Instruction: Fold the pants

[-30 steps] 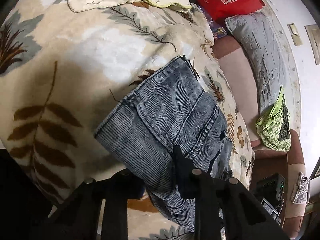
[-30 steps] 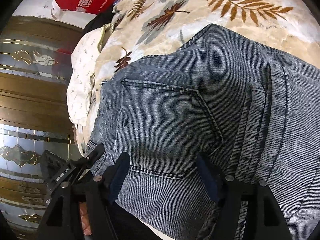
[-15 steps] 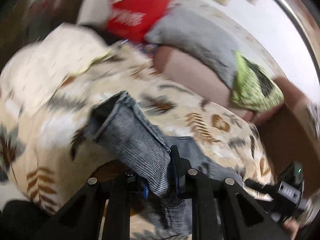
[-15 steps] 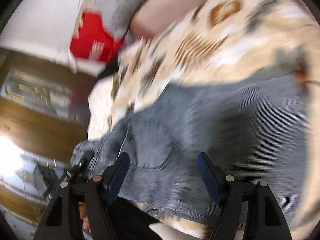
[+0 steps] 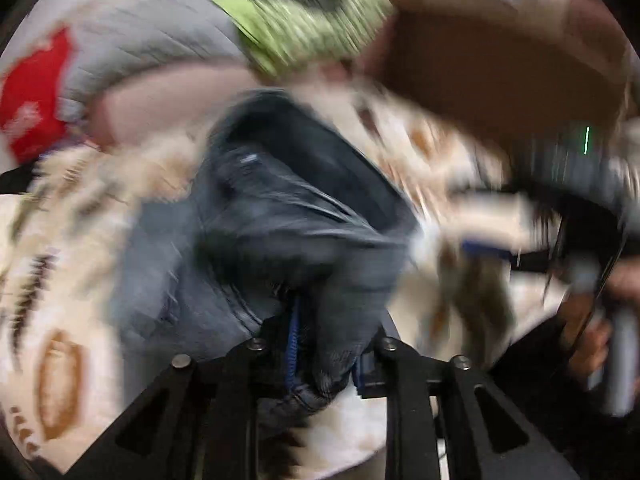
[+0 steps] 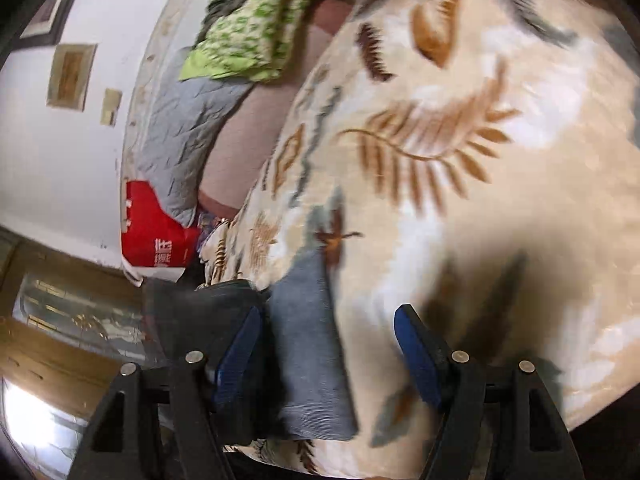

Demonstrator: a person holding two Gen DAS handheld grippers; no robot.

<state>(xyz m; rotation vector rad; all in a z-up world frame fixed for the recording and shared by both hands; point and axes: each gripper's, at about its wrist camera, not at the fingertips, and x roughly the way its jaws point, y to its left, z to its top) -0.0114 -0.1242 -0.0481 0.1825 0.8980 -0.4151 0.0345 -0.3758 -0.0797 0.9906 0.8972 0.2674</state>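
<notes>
The left tongs (image 5: 320,344) are narrow and clamp a bunched fold of the grey-blue jeans (image 5: 288,216); their jaws have just been opening a little, yet denim fills the gap between them. From that grip the jeans rise in a crumpled heap over the leaf-print blanket (image 5: 64,240) on the bed, all badly smeared by blur. At the right edge of this view a hand (image 5: 592,336) holds the other tool.

The right tongs (image 6: 328,352) stand wide, their blue pads (image 6: 416,356) touching nothing; a strip of the jeans lies between them on the blanket, nearer the left pad. Beyond are a grey quilted pillow (image 6: 180,136), a green patterned bundle (image 6: 252,36) and a red bag (image 6: 156,232).
</notes>
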